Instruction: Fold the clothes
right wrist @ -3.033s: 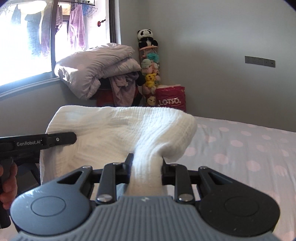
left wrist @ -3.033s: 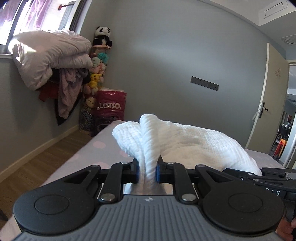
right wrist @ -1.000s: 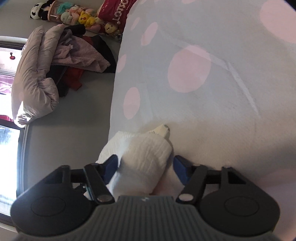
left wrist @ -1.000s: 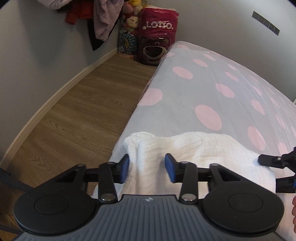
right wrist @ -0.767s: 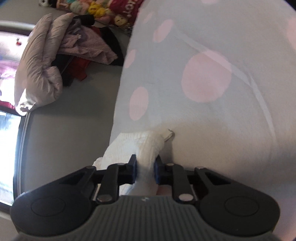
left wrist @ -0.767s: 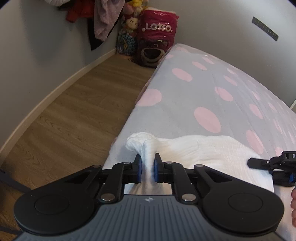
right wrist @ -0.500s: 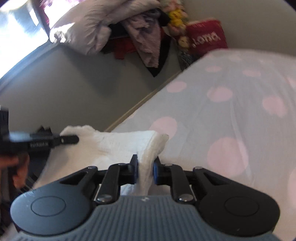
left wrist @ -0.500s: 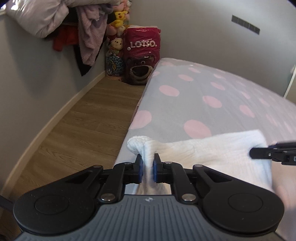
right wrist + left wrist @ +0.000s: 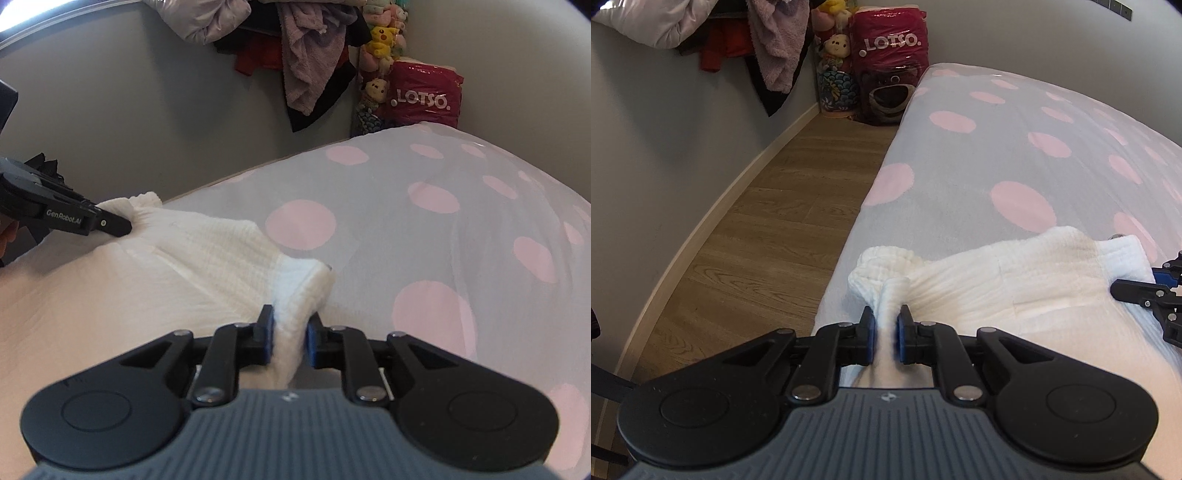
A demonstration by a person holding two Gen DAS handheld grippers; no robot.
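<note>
A white crinkled garment [image 9: 1015, 280] lies folded flat along the near edge of the bed. My left gripper [image 9: 885, 321] is shut on a pinched ridge of cloth at the garment's left corner, beside the bed's edge. My right gripper [image 9: 289, 325] grips the garment's [image 9: 207, 251] right corner; the cloth fills the gap between its blue pads while the jaws are opening slightly. Each gripper also shows in the other's view: the right gripper [image 9: 1145, 291] at the far right edge, a finger of the left one [image 9: 92, 219] at the far left.
The bed has a pale grey sheet with pink dots [image 9: 1015, 147] stretching away ahead. Wooden floor [image 9: 768, 221] runs along its left side. A red Lotso bag [image 9: 890, 55], plush toys [image 9: 380, 33] and a heap of hanging clothes [image 9: 310, 59] fill the far corner.
Both grippers were open over the garment's corners a second ago and have since closed on them. The right gripper has rolled back to level and risen a little.
</note>
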